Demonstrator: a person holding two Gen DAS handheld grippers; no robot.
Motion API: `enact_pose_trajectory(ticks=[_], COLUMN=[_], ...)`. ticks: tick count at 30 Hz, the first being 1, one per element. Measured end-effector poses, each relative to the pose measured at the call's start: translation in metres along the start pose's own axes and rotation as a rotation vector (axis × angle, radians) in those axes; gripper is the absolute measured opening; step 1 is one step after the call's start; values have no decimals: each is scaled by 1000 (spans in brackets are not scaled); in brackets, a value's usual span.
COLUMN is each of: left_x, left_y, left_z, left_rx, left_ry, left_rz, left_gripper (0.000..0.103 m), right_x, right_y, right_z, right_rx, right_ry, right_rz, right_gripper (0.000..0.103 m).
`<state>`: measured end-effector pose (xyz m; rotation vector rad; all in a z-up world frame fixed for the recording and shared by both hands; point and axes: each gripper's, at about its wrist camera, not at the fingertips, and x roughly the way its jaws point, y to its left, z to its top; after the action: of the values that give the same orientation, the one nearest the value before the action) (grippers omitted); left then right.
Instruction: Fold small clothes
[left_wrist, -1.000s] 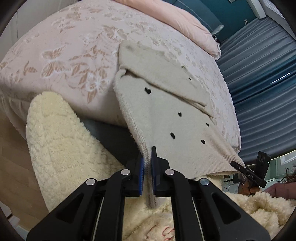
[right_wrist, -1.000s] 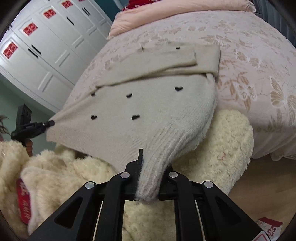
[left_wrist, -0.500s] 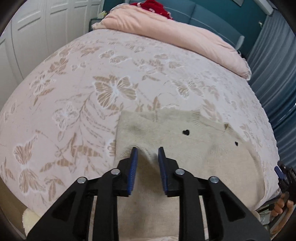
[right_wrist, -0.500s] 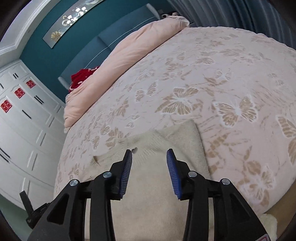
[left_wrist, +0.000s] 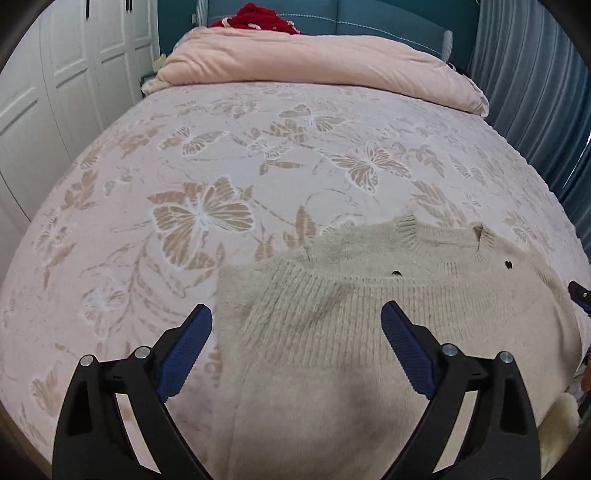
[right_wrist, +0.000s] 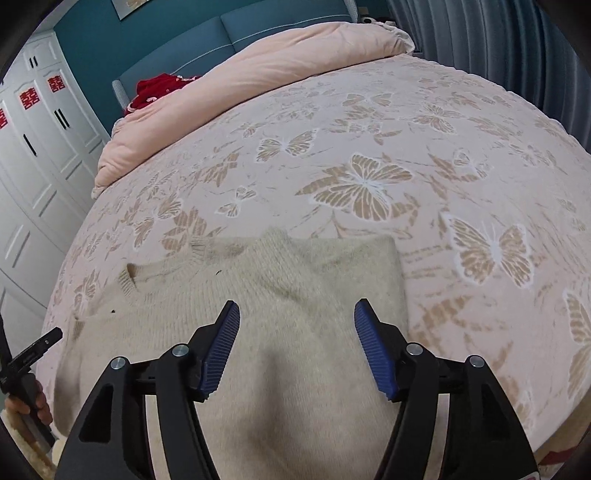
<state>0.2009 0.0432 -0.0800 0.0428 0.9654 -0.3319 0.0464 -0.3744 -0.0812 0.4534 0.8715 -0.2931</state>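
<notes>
A cream knitted sweater (left_wrist: 332, 332) with small black heart spots lies folded on the pink butterfly bedspread (left_wrist: 221, 166), its ribbed hem laid up near the neckline. My left gripper (left_wrist: 296, 314) hovers over the sweater's left part, its jaws opening wide, and its blue pads (left_wrist: 184, 347) press on nothing. In the right wrist view the same sweater (right_wrist: 295, 295) lies below my right gripper (right_wrist: 296, 308), whose jaws are also opening and grip no cloth. The other gripper's tip (right_wrist: 35, 350) shows at the left edge there.
A folded pink quilt (left_wrist: 314, 62) lies across the head of the bed with a red garment (left_wrist: 258, 18) behind it. White wardrobe doors (left_wrist: 55, 92) stand on the left, blue-grey curtains (left_wrist: 535, 92) on the right. Fluffy cream cloth (left_wrist: 561, 410) shows at the bed's near edge.
Both grippers carried the sweater's hem up and over onto the bed, then let it go and opened. The views swung from the bed's edge to looking along the bedspread.
</notes>
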Motion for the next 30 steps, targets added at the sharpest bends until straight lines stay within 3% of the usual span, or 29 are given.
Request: enact_pose_trajectory(ticks=[2,4,5,6,7,8,12,16,18,23,25,28,30], left_x=[22,38,44,45,43,38,-3,-26,-14,66,80,64,44], left_y=[4,5,4,4,4,4,1,-3,-3,0,4,4,-1], left_z=[4,4,3,2,0,-1,10,45,60,49,36,32,32], left_rx=[-42,-56,-53,-51,-55,-63,-66,-64,-74,-106,-114,-130,-94], left_ry=[73,138,160,164,156,139,30,-34,-21,139,142,98,64], left_rz=[-29,-53,-54,-68,-88,-107,-140,-128,-102,-4,15,6,38], left_gripper=[87,57,50,32,18,12,11,11,11,11,13,19,23], right_x=[21,41,48,54,56,54,-2,-43,-28,78,86,64,34], right_y=[4,6,7,10,15,20,29,23,16,-15,-18,-18,-10], right_z=[10,15,15,14,11,9,14,49,62,43,36,43,45], right_rx=[-16,-20,-22,-32,-52,-78,-72,-10,-3,81,91,124,79], right_ry=[35,74,92,115,125,121,-35,-180,-166,91,88,64,-18], right_rz=[-23,-16,-19,-9,9,25,142,168,117,-19,-24,2,-40], right_gripper=[65,65,63,56,21,11,9,8,8,8,8,14,19])
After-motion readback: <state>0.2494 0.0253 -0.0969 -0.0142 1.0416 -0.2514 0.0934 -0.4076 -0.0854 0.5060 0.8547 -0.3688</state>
